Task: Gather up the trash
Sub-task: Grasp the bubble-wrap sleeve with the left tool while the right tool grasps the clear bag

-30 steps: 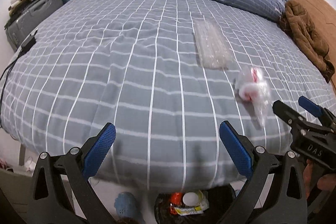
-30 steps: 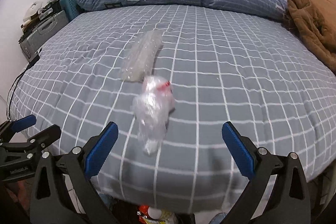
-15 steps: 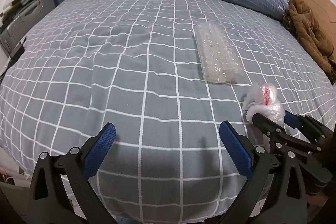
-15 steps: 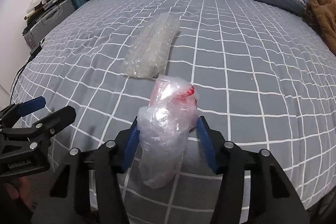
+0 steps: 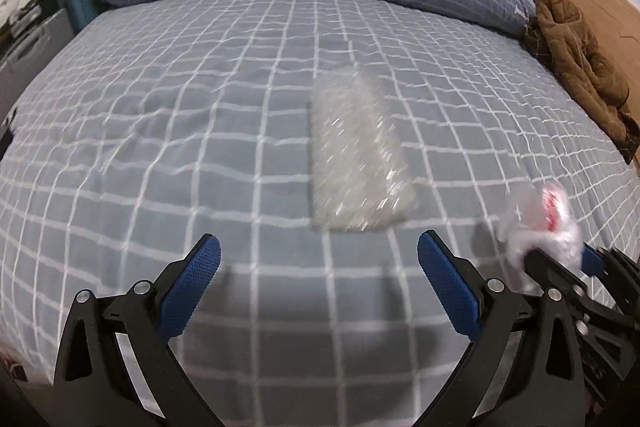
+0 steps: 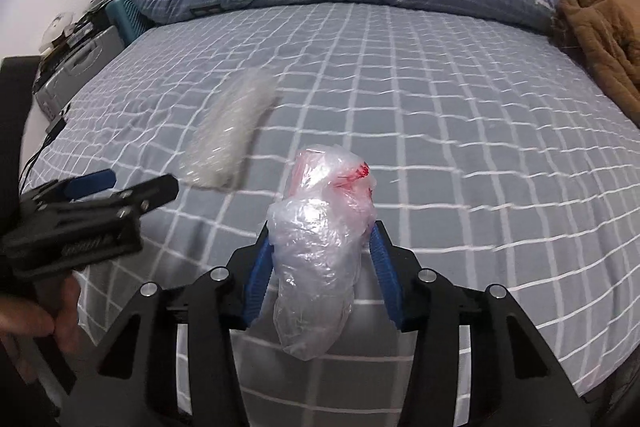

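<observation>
Two grippers, right gripper [image 6: 322, 259] fingers holding crumpled clear plastic bag [image 6: 320, 251] hanging lengthwise downward, left gripper [image 5: 320, 291] fingers wide, flat bubble wrap strip [image 5: 358, 155] lengthwise along grey checked bed [image 5: 160, 131]

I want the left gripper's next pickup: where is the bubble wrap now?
The bubble wrap lies flat on the checked bedsheet, just ahead of the open left gripper, slightly right of centre.

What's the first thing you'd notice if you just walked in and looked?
The crumpled clear plastic bag with red print, pinched in the right gripper just above the grey checked bed. Next, the sheet of bubble wrap lying flat mid-bed, ahead of the open left gripper.
</observation>
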A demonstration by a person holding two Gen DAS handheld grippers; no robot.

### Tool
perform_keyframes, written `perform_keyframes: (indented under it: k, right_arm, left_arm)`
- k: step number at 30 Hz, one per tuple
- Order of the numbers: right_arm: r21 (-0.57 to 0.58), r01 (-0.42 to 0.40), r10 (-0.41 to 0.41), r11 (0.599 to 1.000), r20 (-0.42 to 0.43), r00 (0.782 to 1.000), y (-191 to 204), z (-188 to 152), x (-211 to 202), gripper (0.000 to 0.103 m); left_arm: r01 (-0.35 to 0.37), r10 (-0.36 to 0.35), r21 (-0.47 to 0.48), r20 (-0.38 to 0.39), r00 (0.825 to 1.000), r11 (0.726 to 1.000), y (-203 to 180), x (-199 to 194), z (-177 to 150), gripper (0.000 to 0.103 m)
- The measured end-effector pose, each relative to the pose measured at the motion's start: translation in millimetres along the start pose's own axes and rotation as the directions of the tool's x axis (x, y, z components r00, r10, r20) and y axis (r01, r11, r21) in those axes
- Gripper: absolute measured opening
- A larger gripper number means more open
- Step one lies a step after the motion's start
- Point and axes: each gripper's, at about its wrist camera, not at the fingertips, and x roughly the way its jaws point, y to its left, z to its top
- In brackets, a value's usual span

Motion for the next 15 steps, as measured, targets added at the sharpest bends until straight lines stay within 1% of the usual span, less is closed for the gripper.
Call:
perform_keyframes:
  k: [5, 9, 11, 14, 15]
  right_arm:
    - [0.012, 0.026, -0.026, 1.000, 0.010, 1.000, -29, 8, -2, 0.045]
    - [0.025, 0.035, -0.035, 0.999, 0.009, 0.999, -42, 9, 0, 0.045]
    - [0.029, 0.037, -0.038, 0.999, 0.008, 0.999, -47, 8, 2, 0.045]
    - [0.036, 0.038, -0.038, 0.999, 0.004, 0.999, -53, 6, 4, 0.045]
    - [0.037, 0.038, -0.038, 0.999, 0.003, 0.999, -54, 5, 5, 0.045]
  left_arm:
    - [0.000, 0.000, 0.011, -0.002, 1.000, 1.000, -20, 23, 26, 0.097]
    - [0.004, -0.004, 0.000, -0.024, 1.000, 1.000, -27, 40, 38, 0.097]
    - [-0.005, 0.004, -0.006, -0.033, 0.999, 1.000, -28, 48, 41, 0.095]
    - [-0.012, 0.012, -0.007, -0.058, 0.998, 1.000, -30, 58, 42, 0.084]
    - [-0.008, 0.008, -0.007, -0.071, 0.997, 1.000, -30, 61, 41, 0.073]
